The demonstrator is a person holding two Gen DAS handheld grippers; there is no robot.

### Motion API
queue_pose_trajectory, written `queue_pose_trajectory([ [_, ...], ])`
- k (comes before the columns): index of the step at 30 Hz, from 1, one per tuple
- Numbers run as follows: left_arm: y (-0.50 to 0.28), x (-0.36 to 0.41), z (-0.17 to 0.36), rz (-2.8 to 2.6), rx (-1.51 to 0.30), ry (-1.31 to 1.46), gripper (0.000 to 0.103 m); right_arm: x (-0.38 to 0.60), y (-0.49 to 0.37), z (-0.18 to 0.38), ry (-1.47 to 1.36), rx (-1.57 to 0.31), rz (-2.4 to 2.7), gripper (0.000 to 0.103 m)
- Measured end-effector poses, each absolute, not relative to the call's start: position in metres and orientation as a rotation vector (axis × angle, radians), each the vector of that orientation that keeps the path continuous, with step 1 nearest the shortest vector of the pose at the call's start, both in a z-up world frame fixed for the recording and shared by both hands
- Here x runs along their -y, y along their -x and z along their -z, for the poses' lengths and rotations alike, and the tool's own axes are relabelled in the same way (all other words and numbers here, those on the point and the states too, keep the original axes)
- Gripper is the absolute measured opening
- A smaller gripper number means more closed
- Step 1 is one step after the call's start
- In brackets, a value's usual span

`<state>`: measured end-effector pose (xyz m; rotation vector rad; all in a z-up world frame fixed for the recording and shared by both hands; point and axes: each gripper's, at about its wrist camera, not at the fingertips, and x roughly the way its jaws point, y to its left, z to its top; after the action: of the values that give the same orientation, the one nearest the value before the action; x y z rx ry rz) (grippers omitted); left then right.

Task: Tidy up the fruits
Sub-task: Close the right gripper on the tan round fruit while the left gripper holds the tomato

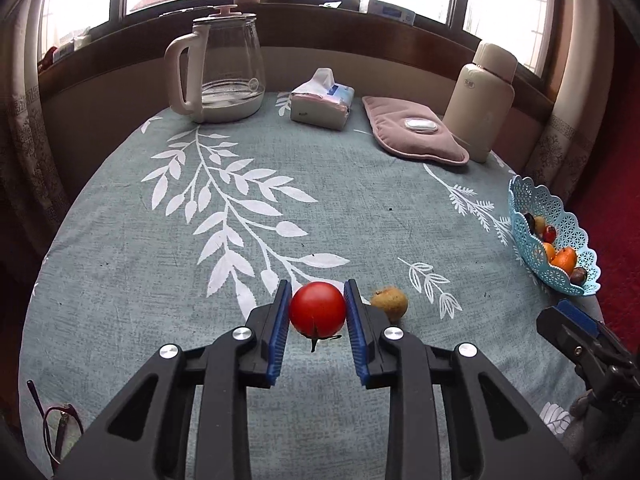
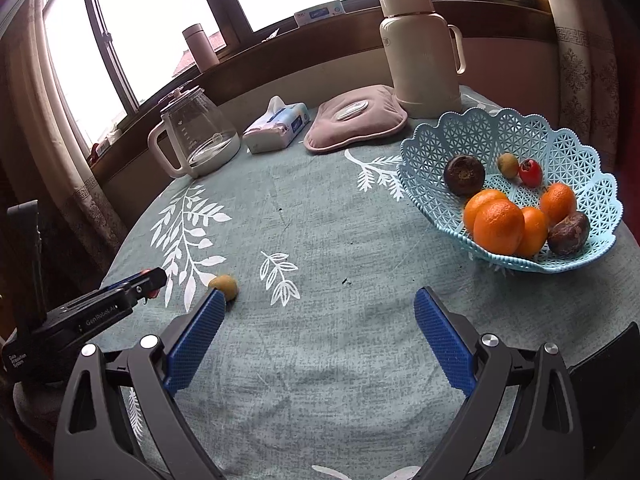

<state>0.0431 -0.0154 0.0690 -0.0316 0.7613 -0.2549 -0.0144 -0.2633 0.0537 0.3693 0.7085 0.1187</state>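
My left gripper [image 1: 317,302] is shut on a red tomato [image 1: 317,309], held between the blue pads just above the tablecloth. A small yellow-brown fruit [image 1: 389,303] lies on the cloth just right of it; it also shows in the right wrist view [image 2: 225,285]. A light blue lattice basket [image 2: 560,152] at the right holds several oranges [image 2: 499,226], two dark round fruits, a small yellow one and a small red one; it shows at the right edge of the left wrist view [image 1: 532,248]. My right gripper [image 2: 318,302] is open and empty over the cloth, left of the basket.
At the table's back stand a glass kettle [image 1: 224,68], a tissue pack [image 1: 322,100], a pink heat pad [image 1: 412,130] and a cream thermos [image 1: 482,100]. Glasses [image 1: 60,432] lie at the near left edge. The round table has a grey-green leaf-print cloth [image 1: 320,208].
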Motion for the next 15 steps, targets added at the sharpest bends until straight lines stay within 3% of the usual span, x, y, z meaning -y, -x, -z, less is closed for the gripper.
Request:
queue_pose_trajectory([
  [9, -0.034, -0.013, -0.1, 0.208, -0.672, 0.054, 0.027, 0.214, -0.032, -0.04, -0.339, -0.808, -0.2, 0.096],
  [15, -0.033, -0.022, -0.105, 0.184, -0.653, 0.059, 0.027, 0.18, -0.052, -0.035, -0.281, -0.843, -0.226, 0.081],
])
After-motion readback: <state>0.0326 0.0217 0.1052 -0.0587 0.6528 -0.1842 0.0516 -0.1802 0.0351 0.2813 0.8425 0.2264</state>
